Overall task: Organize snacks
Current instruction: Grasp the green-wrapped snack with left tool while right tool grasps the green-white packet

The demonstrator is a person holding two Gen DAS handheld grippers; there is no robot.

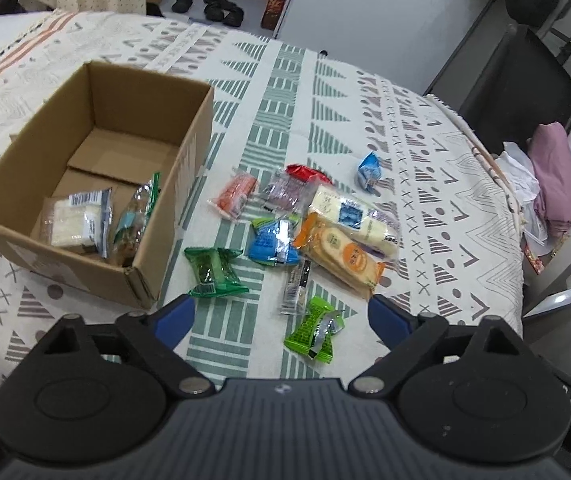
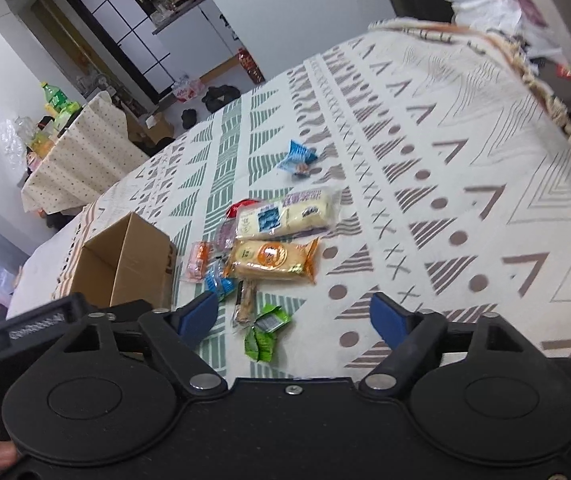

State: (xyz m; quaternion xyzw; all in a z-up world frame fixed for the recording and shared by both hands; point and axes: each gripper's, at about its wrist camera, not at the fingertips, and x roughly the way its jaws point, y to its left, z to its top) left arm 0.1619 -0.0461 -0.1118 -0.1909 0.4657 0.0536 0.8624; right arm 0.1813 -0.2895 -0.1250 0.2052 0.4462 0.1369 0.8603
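Note:
An open cardboard box (image 1: 189, 152) stands on the patterned tablecloth at left; it also shows in the right wrist view (image 2: 125, 268). Inside it lie a pale wrapped snack (image 1: 73, 220) and a clear packet (image 1: 137, 220). Several loose snacks lie right of the box: an orange cracker pack (image 1: 341, 254), a white pack (image 1: 349, 216), a blue packet (image 1: 273, 240), two green packets (image 1: 215, 272) (image 1: 315, 328), a small blue candy (image 1: 370, 170). My left gripper (image 1: 281, 316) is open and empty above the near snacks. My right gripper (image 2: 295, 320) is open and empty above a green packet (image 2: 265, 332).
The table edge runs along the right, with a black chair (image 1: 517, 80) and pink cloth (image 1: 553, 176) beyond. A second cloth-covered table (image 2: 81, 152) with bottles stands at far left. Shoes (image 1: 213, 6) lie on the floor behind.

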